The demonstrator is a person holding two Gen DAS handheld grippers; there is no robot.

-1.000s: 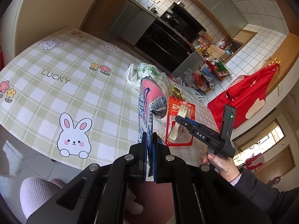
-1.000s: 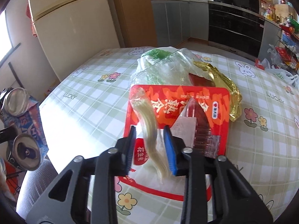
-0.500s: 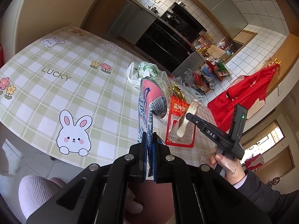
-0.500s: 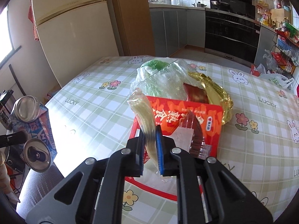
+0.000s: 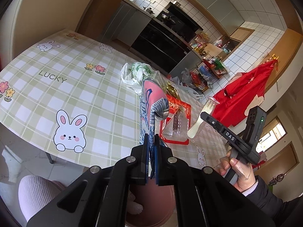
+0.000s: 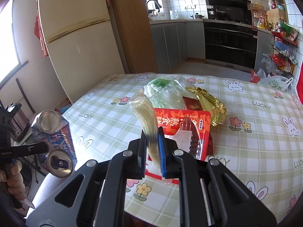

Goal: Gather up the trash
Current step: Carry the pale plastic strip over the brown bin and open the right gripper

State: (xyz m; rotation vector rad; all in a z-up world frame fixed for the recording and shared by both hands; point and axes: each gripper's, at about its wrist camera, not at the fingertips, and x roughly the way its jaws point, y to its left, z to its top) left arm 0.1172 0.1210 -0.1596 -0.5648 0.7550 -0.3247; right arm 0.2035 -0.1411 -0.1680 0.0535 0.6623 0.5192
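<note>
The left gripper [image 5: 152, 145] is clamped on the flattened edge of a crushed drink can [image 5: 154, 102]. The can stands up and away from the fingertips, pink-and-blue with a barcode near its bent middle, and it hangs off the near edge of the table rather than over it. From the right wrist view the same left gripper [image 6: 40, 147] shows at the far left with what looks like 2 round can ends, one above the other, against blue printed packaging [image 6: 55, 138] — whether that is 1 crumpled piece or 2 cans I cannot tell.

The right gripper [image 6: 152, 143] is closed on a pale plastic fork in a clear wrapper [image 6: 146, 117]. Its handle sits between the pads and the wrapped tines rise up and to the left, clear of the tabletop. In the left wrist view this fork [image 5: 200, 122] juts from the right gripper [image 5: 203, 115], held above the table's near right edge.

On the green-checked tablecloth [image 6: 255, 132], just beyond the right fingertips, lies a red snack packet [image 6: 189, 121] with a clear plastic tray [image 6: 191, 141] on top of it. Behind it and touching: a crumpled clear bag with green inside [image 6: 164, 94] and a gold foil wrapper [image 6: 210, 102] to its right.

A reddish-brown bin [image 5: 149, 204] shows below the left gripper, partly hidden by the fingers.
</note>
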